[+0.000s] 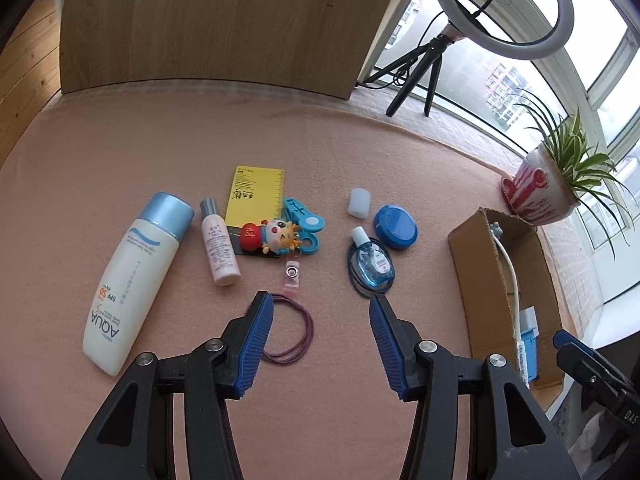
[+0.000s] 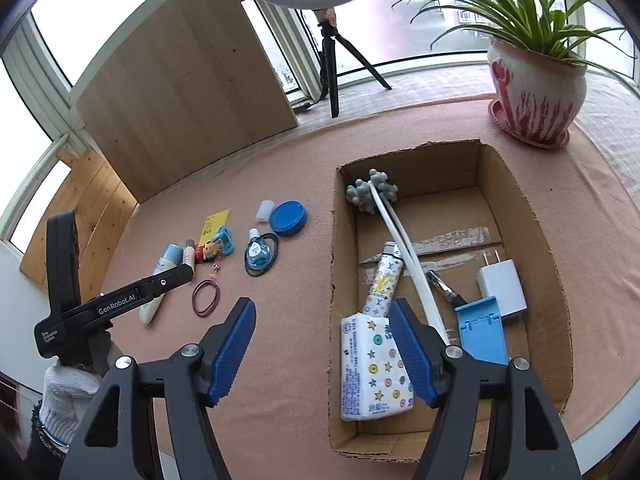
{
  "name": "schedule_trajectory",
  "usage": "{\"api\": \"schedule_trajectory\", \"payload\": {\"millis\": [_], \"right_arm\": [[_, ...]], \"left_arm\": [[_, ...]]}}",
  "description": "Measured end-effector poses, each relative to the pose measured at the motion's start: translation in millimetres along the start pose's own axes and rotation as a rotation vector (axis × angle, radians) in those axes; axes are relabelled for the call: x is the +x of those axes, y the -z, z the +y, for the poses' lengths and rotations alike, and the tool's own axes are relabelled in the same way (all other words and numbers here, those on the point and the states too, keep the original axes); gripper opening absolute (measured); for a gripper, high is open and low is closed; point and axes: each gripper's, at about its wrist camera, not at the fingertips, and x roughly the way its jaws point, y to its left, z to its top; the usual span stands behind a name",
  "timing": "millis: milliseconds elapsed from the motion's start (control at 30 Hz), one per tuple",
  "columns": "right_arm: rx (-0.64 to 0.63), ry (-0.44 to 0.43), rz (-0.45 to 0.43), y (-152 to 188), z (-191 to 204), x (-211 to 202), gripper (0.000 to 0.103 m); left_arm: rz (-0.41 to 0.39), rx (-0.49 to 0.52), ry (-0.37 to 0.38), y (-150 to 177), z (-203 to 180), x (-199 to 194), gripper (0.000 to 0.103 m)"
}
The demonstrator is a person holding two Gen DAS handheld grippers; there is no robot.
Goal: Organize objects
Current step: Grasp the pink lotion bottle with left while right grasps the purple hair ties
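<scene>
The left claw [image 1: 320, 320] hangs half open and empty over the purple hair ties [image 1: 294, 336] on the worktop [image 1: 120, 152]. Best to lower squarely, pinch both loops, then carry them to the cardboard box [image 2: 520, 208]; right claw [image 2: 324, 340] wide, empty.

"AQUA" and "SPF 50" on the sunscreen bottle [image 1: 134, 276]; "GenRobot.AI" on the left gripper [image 2: 120, 300].

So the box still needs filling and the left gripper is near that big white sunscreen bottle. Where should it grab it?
Probably across the white body of the sunscreen bottle, coming from above. It lies flat on the pink cloth, blue cap away from the left gripper, so its narrow width suits the open jaws. The small pink bottle lies close beside the cap end.
</scene>
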Motion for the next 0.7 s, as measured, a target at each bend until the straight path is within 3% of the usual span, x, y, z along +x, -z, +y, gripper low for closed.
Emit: {"api": "schedule_trajectory", "payload": {"millis": [267, 533, 700], "right_arm": [[-0.081, -0.042, 0.051, -3, 48, 33, 0.065], [-0.147, -0.043, 0.107, 1, 85, 68, 0.065], [-0.181, -0.040, 0.143, 4, 102, 90, 0.065]], "left_arm": [[0.018, -0.042, -0.017, -18, 39, 11, 0.047], [0.052, -0.024, -0.018, -32, 50, 31, 0.046], [0.077, -0.024, -0.042, -38, 58, 48, 0.037]]}}
